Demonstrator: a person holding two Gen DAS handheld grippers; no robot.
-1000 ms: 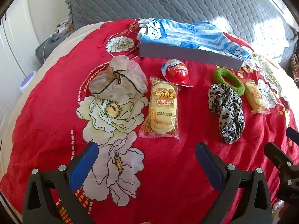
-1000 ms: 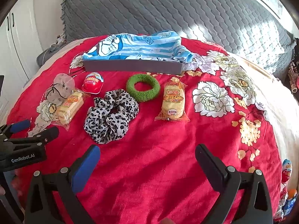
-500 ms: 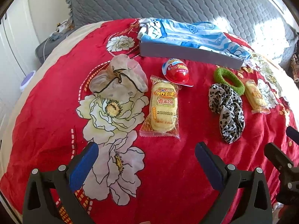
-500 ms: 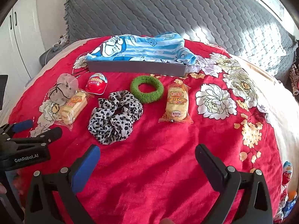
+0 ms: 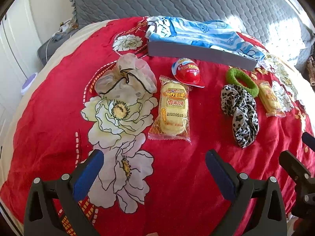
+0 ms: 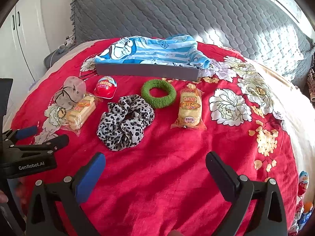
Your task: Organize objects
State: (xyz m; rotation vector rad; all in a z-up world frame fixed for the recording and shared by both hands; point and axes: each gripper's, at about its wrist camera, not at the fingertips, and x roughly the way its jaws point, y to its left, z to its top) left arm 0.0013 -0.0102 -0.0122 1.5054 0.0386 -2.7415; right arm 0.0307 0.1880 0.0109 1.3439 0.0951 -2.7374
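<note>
On the red flowered bedspread lie a sheer drawstring pouch (image 5: 128, 76), a yellow rice-cracker pack (image 5: 174, 108), a red egg-shaped candy (image 5: 187, 71), a leopard scrunchie (image 5: 241, 112), a green hair ring (image 5: 242, 79) and a second cracker pack (image 5: 269, 98). In the right wrist view they show as pouch (image 6: 71, 92), cracker pack (image 6: 81, 111), candy (image 6: 105, 87), scrunchie (image 6: 125, 122), ring (image 6: 158, 93) and second pack (image 6: 190, 108). My left gripper (image 5: 152, 169) is open and empty, short of the first cracker pack. My right gripper (image 6: 155, 170) is open and empty, short of the scrunchie.
A grey tray (image 5: 200, 52) holding a blue striped cartoon cloth (image 5: 196, 31) stands behind the objects, also in the right wrist view (image 6: 147, 69). A grey quilted headboard (image 6: 177, 13) rises behind. More candy eggs (image 6: 303, 181) lie at the bed's right edge.
The right wrist view has crept forward and a little left, so the objects sit slightly closer. The left gripper has barely moved. Both grippers stay open.
</note>
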